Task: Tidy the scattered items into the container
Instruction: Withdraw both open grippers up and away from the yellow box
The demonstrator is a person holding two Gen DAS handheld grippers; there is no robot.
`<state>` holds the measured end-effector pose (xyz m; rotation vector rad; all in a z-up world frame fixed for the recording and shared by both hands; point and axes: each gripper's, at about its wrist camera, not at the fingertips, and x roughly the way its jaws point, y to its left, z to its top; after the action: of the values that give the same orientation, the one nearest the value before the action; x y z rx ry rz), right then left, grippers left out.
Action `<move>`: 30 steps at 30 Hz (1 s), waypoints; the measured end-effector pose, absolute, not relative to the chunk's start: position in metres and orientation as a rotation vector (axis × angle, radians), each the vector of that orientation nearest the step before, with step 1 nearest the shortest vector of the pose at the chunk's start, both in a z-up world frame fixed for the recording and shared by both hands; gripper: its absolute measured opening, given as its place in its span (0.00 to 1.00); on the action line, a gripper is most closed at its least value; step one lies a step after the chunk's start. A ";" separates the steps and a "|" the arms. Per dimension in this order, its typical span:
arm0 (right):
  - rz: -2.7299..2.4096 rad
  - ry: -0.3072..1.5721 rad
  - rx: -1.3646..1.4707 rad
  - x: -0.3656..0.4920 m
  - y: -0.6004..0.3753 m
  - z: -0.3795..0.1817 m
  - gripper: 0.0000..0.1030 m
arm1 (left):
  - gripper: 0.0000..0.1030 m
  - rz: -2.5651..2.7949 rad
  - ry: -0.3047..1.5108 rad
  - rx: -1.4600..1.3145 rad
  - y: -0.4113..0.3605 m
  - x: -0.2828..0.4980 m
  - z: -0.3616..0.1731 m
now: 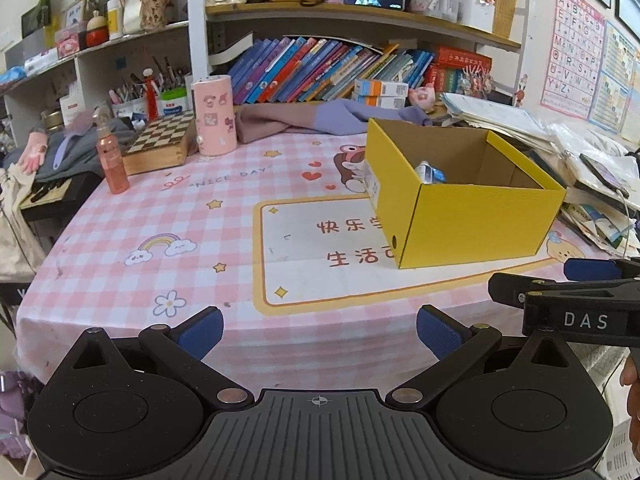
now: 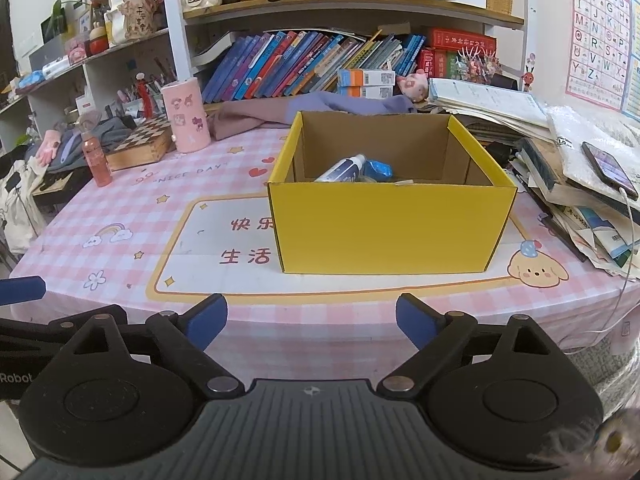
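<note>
Both grippers' jaws apart, empty, near table edge, yellow box beyond.

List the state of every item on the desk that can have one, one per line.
Yellow cardboard box: open-topped, upright, items inside.
White tube with blue print: lying tilted in the box.
Pink spray bottle: upright, capped.
Black smartphone: screen lit, cable plugged in.
Left gripper: jaws open, empty.
Right gripper: jaws open, empty.

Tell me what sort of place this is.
Likely a child's study desk at home: shelves packed with books, an alphabet poster on the wall, and a pink cartoon tablecloth under a yellow box.
</note>
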<state>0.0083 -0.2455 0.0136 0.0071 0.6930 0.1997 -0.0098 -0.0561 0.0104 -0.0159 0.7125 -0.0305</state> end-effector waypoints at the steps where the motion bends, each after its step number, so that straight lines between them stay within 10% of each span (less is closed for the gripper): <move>1: 0.200 0.694 0.006 0.008 -0.245 0.014 0.89 | 1.00 -0.026 0.715 -0.018 -0.055 -0.010 0.010; 30: 0.210 0.699 -0.008 0.011 -0.232 0.014 0.91 | 1.00 -0.019 0.713 -0.021 -0.047 -0.010 0.010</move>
<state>0.0106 -0.2321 0.0135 -0.0075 0.6990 0.2096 -0.0095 -0.0473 0.0103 -0.0205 0.7133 -0.0192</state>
